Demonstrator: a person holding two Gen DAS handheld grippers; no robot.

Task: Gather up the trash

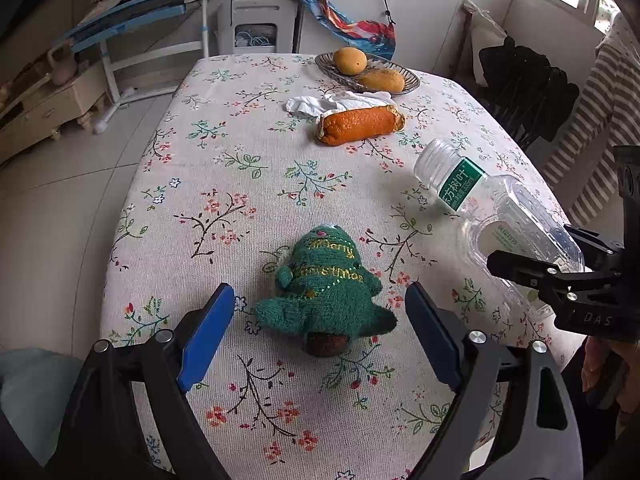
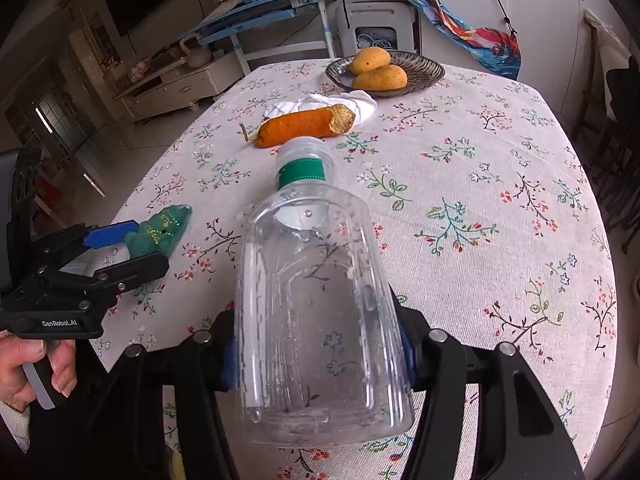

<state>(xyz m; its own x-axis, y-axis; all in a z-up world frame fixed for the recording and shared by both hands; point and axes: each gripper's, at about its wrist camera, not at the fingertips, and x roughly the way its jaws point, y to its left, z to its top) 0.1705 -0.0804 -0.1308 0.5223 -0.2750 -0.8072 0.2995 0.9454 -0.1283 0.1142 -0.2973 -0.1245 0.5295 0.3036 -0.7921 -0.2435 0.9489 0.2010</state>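
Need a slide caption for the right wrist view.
Right gripper clamps an empty plastic bottle above the floral tablecloth.

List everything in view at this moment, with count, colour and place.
plastic bottle: 1, clear with green label, uncapped, between the right gripper's pads
knitted tree toy: 1, green, lying on the tablecloth between the left gripper's open fingers
orange peel: 1, orange, mid-table
tissue: 1, white, crumpled behind the peel
dish: 1, dark glass, far end
mangoes: 2, yellow, in the dish
tablecloth: 1, floral
left gripper: black, blue pads
right gripper: black
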